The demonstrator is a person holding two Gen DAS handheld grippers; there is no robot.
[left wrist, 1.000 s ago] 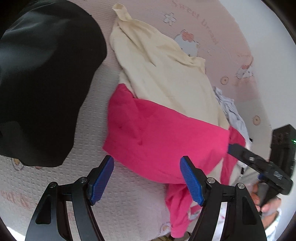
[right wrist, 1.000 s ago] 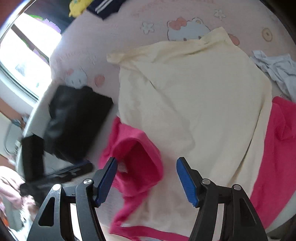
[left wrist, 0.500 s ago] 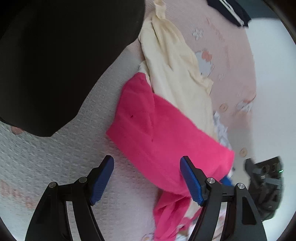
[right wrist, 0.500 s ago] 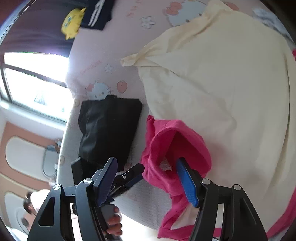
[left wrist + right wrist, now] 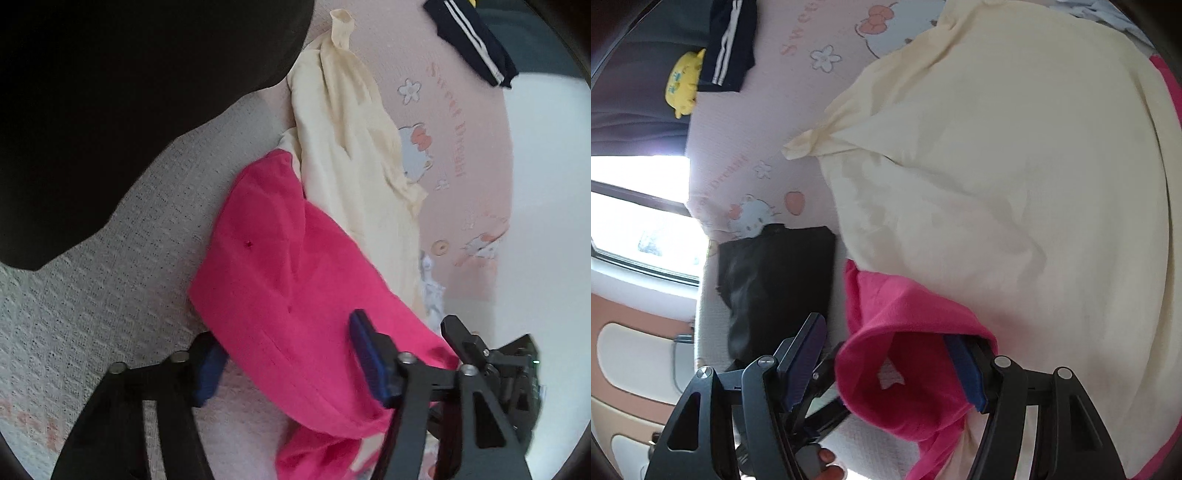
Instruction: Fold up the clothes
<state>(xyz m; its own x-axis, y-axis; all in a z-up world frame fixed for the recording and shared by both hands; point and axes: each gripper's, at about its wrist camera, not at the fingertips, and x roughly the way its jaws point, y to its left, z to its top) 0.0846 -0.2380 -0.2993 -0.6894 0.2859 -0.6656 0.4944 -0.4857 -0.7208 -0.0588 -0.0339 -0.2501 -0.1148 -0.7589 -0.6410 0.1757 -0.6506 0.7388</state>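
Both wrist views close, angled down, sharing pink garment (image 5: 295, 295)

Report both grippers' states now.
Left gripper: jaws closing around the pink garment, not yet pinching.
Right gripper: open, pink fabric between the jaws.

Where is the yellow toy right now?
The yellow toy shows only in the right wrist view, at the far upper left, right beside the navy striped garment at the edge of the pink bedsheet.
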